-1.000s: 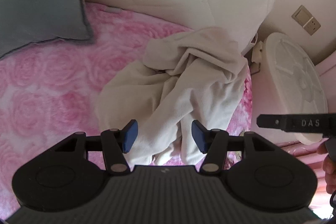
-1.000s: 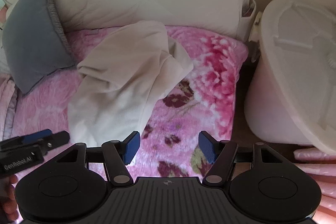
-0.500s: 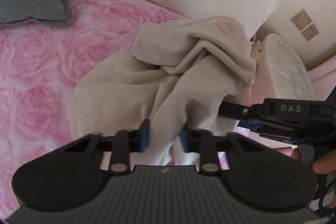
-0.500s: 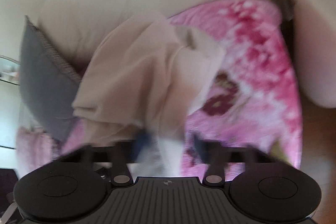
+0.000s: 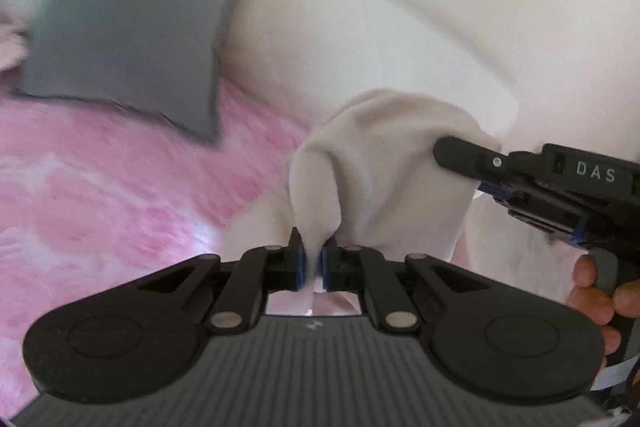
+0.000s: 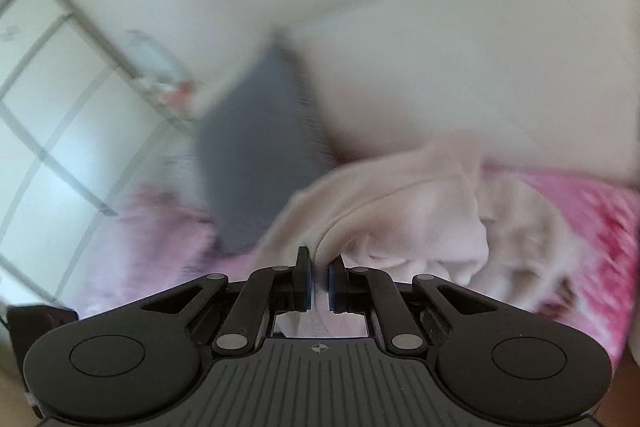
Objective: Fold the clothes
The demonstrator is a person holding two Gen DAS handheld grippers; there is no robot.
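A cream fleece garment (image 5: pixel 384 163) hangs lifted above the pink floral blanket (image 5: pixel 100 195). My left gripper (image 5: pixel 312 263) is shut on a pinched fold of it between the blue pads. In the right wrist view the same garment (image 6: pixel 420 211) drapes away to the right, and my right gripper (image 6: pixel 319 283) is shut on its seamed edge. The right gripper's black body (image 5: pixel 560 183) also shows at the right of the left wrist view, touching the cloth, with a person's hand (image 5: pixel 596 295) on its grip. Both views are motion-blurred.
A grey cushion (image 5: pixel 132 23) leans against a large cream pillow (image 5: pixel 400 27) at the back of the bed. In the right wrist view the cushion (image 6: pixel 256 155) stands left of the garment, with a window (image 6: pixel 60 99) further left.
Both grippers went from open above the garment to shut on it. They have lifted the cloth off the blanket, and both views tilted upward.
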